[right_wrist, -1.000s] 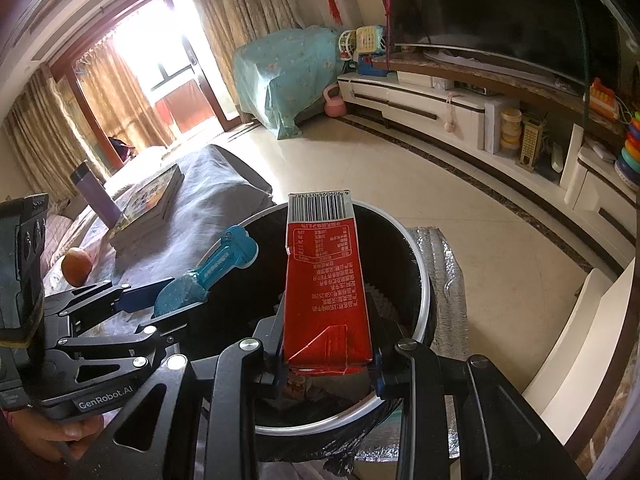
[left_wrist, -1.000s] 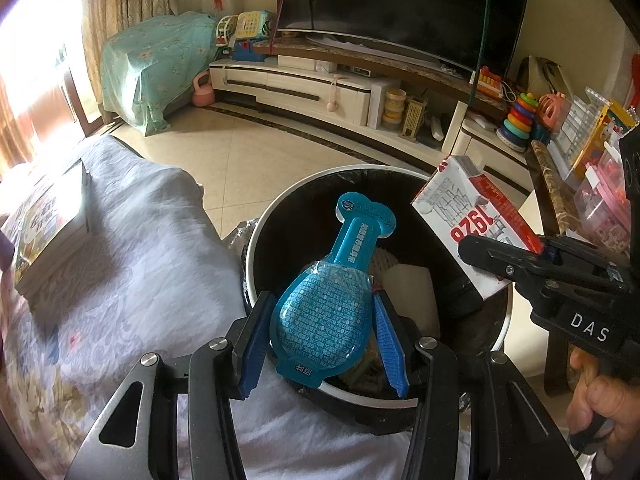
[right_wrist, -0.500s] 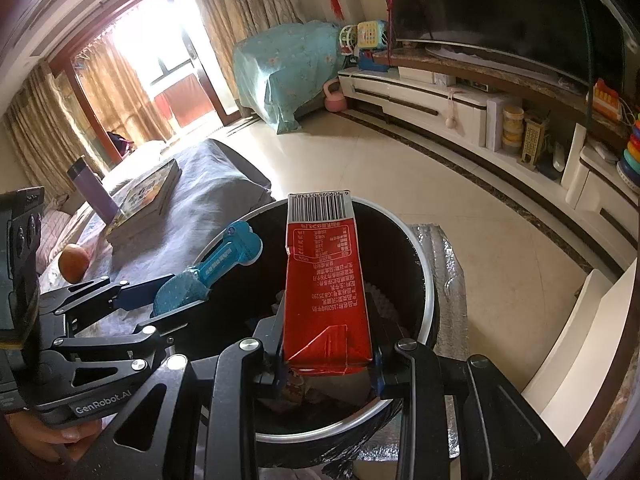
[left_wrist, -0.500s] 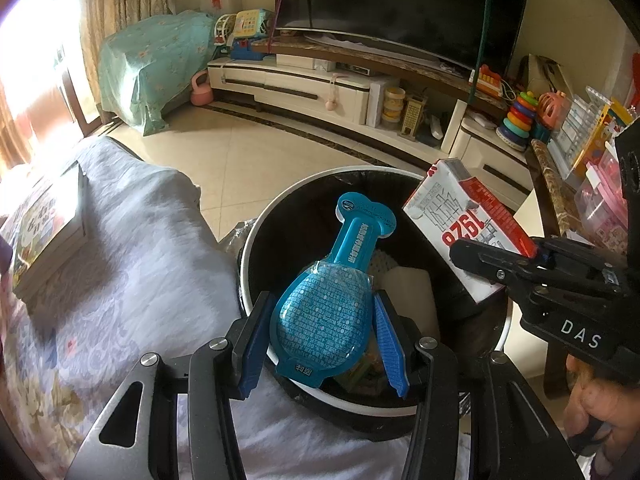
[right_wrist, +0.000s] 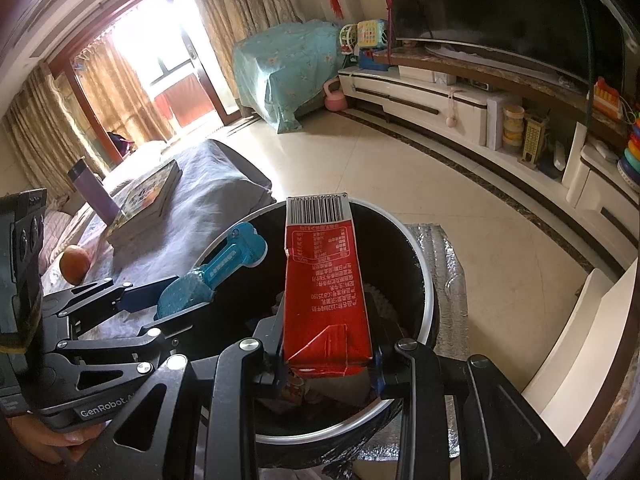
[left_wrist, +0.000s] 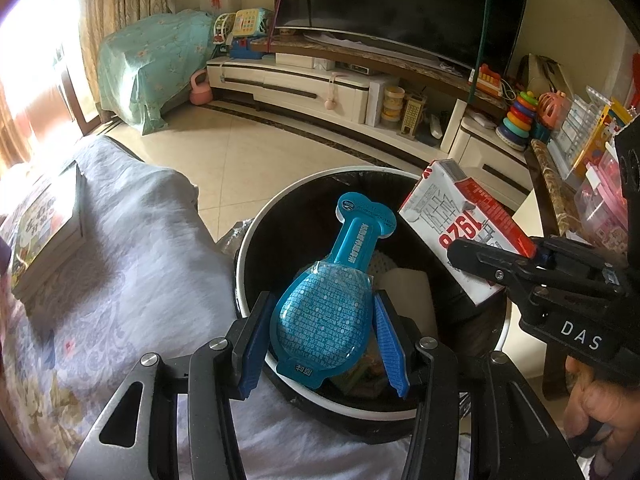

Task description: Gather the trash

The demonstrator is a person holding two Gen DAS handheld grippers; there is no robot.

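Now, from the left wrist view, the left gripper [left_wrist: 325, 342] is clamped on the rounded end of a blue blister pack [left_wrist: 334, 298], holding it right over the mouth of the black-lined trash bin [left_wrist: 256, 240] with scraps already inside, while the red and white carton [left_wrist: 466, 236] juts in over the bin's right rim from the right gripper [left_wrist: 476, 254]. Over on the right wrist view, the right gripper [right_wrist: 329, 362] is squeezed tight on the folded end of that carton [right_wrist: 324, 280], barcode end tilted out above the bin [right_wrist: 424, 280], and the left gripper [right_wrist: 168, 300] comes in alongside with the blue pack [right_wrist: 212, 276] over the near rim, beside the grey-covered table [right_wrist: 208, 216].
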